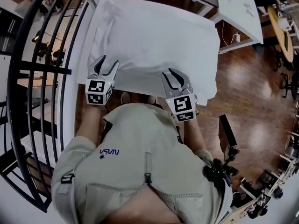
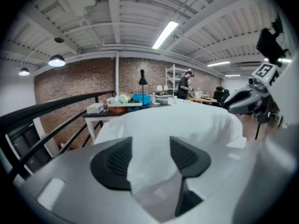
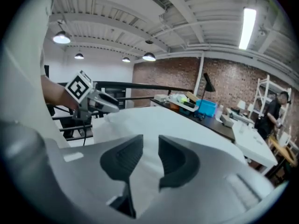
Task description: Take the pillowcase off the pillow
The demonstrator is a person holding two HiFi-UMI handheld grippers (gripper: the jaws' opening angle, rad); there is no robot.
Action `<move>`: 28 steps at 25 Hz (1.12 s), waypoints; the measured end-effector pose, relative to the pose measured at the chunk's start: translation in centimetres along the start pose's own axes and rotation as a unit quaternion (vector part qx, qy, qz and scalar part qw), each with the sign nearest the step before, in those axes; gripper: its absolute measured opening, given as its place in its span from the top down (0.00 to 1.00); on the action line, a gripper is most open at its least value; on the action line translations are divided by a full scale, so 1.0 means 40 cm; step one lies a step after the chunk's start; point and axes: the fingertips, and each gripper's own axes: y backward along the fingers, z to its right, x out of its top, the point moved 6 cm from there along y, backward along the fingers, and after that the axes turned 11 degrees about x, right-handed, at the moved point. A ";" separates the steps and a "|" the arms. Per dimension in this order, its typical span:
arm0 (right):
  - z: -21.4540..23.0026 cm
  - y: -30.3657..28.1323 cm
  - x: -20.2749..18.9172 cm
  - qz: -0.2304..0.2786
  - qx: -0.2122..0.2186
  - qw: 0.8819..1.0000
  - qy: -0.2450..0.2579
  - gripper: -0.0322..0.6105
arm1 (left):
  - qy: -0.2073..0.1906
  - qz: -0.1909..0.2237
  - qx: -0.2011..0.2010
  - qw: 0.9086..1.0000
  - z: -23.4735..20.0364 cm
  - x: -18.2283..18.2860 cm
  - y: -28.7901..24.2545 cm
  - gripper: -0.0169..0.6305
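Observation:
A white pillow in its pillowcase (image 1: pixel 154 41) lies across a white table in front of me. My left gripper (image 1: pixel 106 64) sits at the pillow's near left edge. Its jaws stand apart, with loose white pillowcase cloth (image 2: pixel 154 171) between the pads. My right gripper (image 1: pixel 175 76) is at the near right edge. Its jaws stand a narrow gap apart, with a fold of the cloth (image 3: pixel 145 171) running through them. The left gripper view shows the right gripper (image 2: pixel 247 99) off to the side, and the right gripper view shows the left gripper (image 3: pixel 91 97).
A black metal railing (image 1: pixel 42 78) runs close along the left. A second white table (image 1: pixel 238 8) stands at the back right, with wooden floor (image 1: pixel 252 92) beside it. A dark desk holds a blue box (image 3: pixel 205 107) beyond the pillow, and a person stands far off by shelves.

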 end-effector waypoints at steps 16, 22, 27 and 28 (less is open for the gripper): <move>-0.174 -0.328 0.134 -0.026 0.074 0.994 -0.075 0.72 | -0.017 -0.007 -0.218 0.976 0.149 -0.054 0.021 0.95; -0.178 -0.402 0.072 -0.108 0.020 0.992 -0.064 0.88 | -0.018 -0.025 -0.230 0.973 0.113 -0.109 0.029 0.95; -0.157 -0.364 0.085 -0.095 -0.019 0.993 -0.067 0.94 | 0.068 -0.001 -0.133 0.989 -0.027 -0.113 0.039 0.96; -0.145 -0.355 0.086 -0.091 -0.028 0.993 -0.071 0.94 | 0.079 -0.004 -0.108 0.991 -0.059 -0.119 0.037 0.96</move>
